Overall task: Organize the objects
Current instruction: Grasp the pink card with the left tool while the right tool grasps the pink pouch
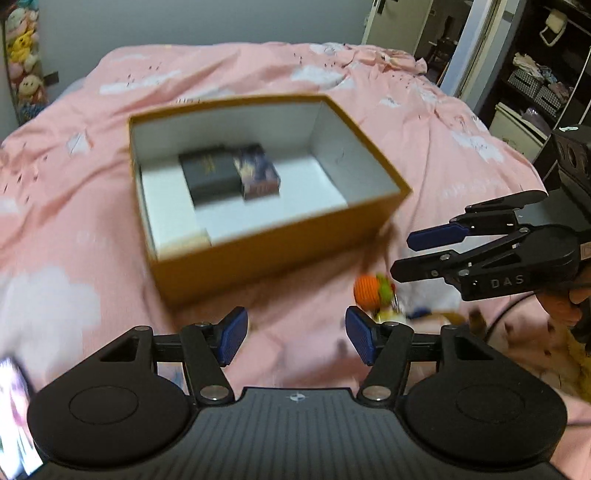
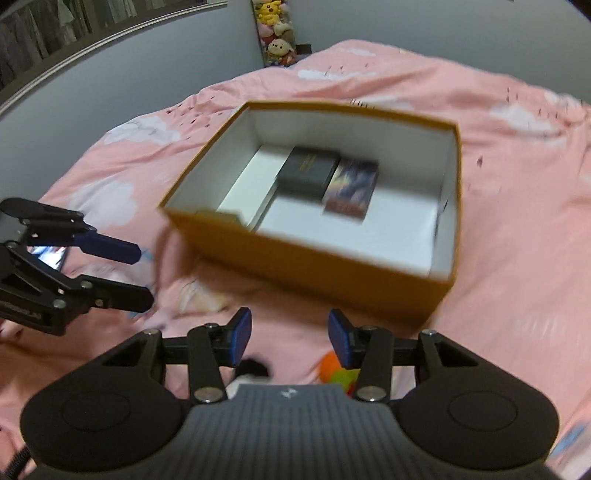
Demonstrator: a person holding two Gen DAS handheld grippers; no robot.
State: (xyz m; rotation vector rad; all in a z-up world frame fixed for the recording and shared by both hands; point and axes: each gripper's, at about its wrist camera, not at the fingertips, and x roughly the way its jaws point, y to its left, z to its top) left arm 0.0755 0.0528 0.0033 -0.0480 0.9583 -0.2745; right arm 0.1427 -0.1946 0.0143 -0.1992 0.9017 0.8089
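An open orange box [image 1: 266, 254] with a white inside sits on the pink bed; it also shows in the right wrist view [image 2: 332, 266]. Inside lie a black box [image 1: 210, 173] [image 2: 310, 170] and a colourful card pack [image 1: 258, 173] [image 2: 352, 188] side by side. My left gripper [image 1: 291, 336] is open and empty, in front of the box. My right gripper [image 2: 290, 338] is open and empty; it appears in the left wrist view [image 1: 400, 254] right of the box. An orange and green knitted toy [image 1: 371, 291] [image 2: 338, 371] lies on the bed below the right gripper.
A phone with a lit screen [image 1: 14, 413] [image 2: 48, 254] lies on the bed at the left. Small toys [image 1: 417, 314] lie beside the knitted one. Plush toys [image 2: 277, 33] stand by the wall. Shelves with baskets [image 1: 535, 88] stand right of the bed.
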